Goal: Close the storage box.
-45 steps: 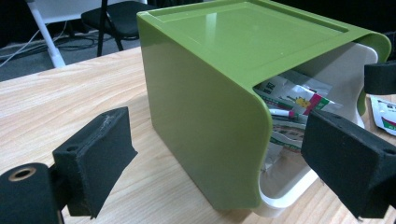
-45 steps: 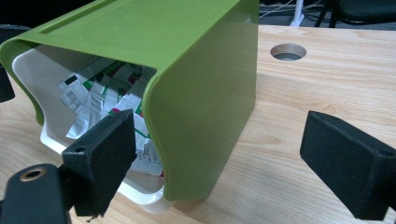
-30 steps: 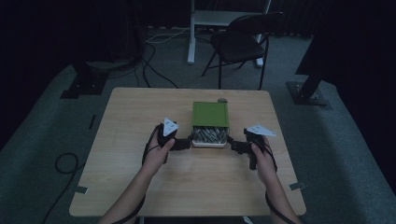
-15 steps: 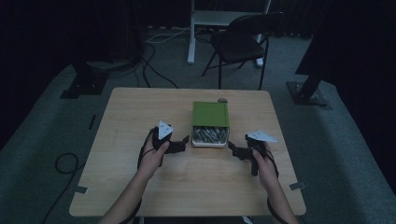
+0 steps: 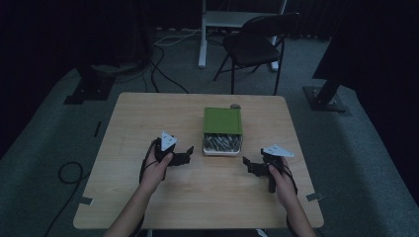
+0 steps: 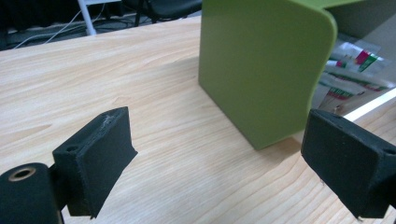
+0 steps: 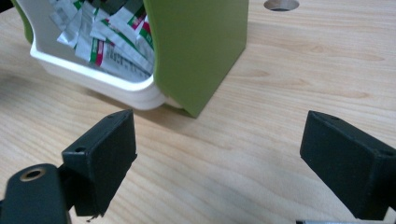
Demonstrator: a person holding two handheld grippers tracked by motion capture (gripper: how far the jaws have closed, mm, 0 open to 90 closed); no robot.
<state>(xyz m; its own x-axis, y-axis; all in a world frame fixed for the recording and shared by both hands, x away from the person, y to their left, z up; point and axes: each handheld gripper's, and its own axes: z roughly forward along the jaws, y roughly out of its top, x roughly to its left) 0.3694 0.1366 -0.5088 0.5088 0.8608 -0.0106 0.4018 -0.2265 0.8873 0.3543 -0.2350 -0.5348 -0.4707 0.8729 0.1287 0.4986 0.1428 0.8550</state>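
flanking the green box (image 5: 222, 121) near the middle of the high view, the left gripper (image 5: 184, 155) and right gripper (image 5: 252, 167) sit low on the wooden table (image 5: 148, 113), each with jaws spread wide and nothing held. the box's white tray (image 5: 222, 149) juts toward the lower edge of the frame, full of small packets (image 5: 222, 140). in the left gripper view the green sleeve stands at upper right; in the right gripper view the tray corner lies at upper left. this looks like a pause just beside the box, both tools apart from it. next would likely call for steadying the sleeve with one gripper while the other goes for the tray or a packet.
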